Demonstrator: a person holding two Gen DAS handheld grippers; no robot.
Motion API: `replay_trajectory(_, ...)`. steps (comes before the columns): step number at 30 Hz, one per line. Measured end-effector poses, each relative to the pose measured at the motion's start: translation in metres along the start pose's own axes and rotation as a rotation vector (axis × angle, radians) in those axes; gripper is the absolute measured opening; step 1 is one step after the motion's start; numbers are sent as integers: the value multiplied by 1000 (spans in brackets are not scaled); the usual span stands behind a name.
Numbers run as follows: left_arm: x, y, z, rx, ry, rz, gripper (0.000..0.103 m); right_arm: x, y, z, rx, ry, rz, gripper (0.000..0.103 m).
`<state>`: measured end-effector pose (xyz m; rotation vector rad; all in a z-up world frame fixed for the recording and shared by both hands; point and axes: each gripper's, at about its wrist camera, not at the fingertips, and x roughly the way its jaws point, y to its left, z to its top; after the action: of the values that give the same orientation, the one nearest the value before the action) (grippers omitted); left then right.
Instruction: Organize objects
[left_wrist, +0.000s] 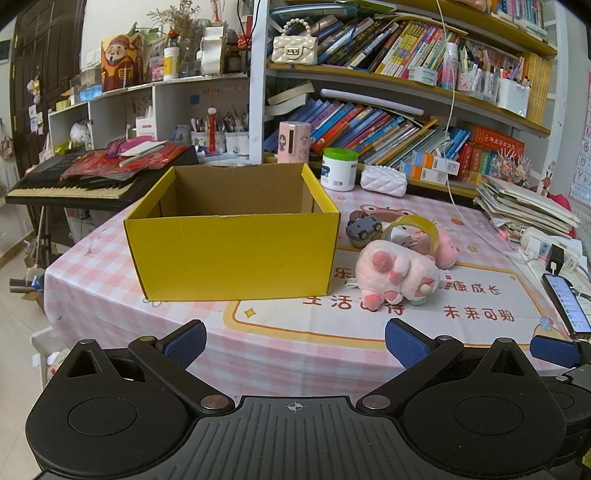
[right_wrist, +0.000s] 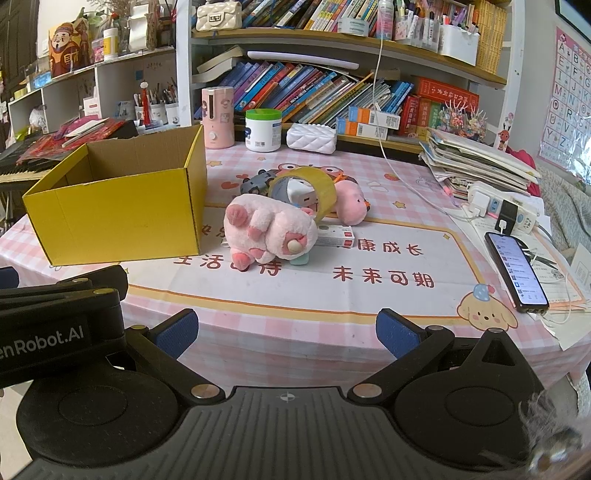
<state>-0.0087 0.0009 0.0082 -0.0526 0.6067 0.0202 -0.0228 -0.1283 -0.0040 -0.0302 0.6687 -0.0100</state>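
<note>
Your landmark is the yellow cardboard box, open-topped, on the pink checked tabletop; nothing can be seen inside it. Just to the right of the box lies the pink plush pig, on its side, and leaning on the pig's far side is a roll of brown packing tape, standing on edge. Behind the tape, farther from you than the box's right wall, a small grey toy car is partly hidden, and a second, smaller pink plush lies beyond the roll to the right. A small white and red carton touches the pig's right side; its print is too small to read. Far right of the box, a phone lies screen up with a cable plugged in, near a power strip and a stack of papers. Your left claw hovers at the tabletop's near edge, blue pads wide apart, holding nothing. Your right claw is likewise spread wide and empty. The left claw's body reads "Robot.AI", its start cut off. Red Chinese characters are printed on the tabletop cloth
</note>
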Motion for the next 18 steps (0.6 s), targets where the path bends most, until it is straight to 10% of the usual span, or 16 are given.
replay_trajectory(18, 0, -1, 2, -1, -1, 0, 103, 0, 1, 0, -1, -1, 0, 103)
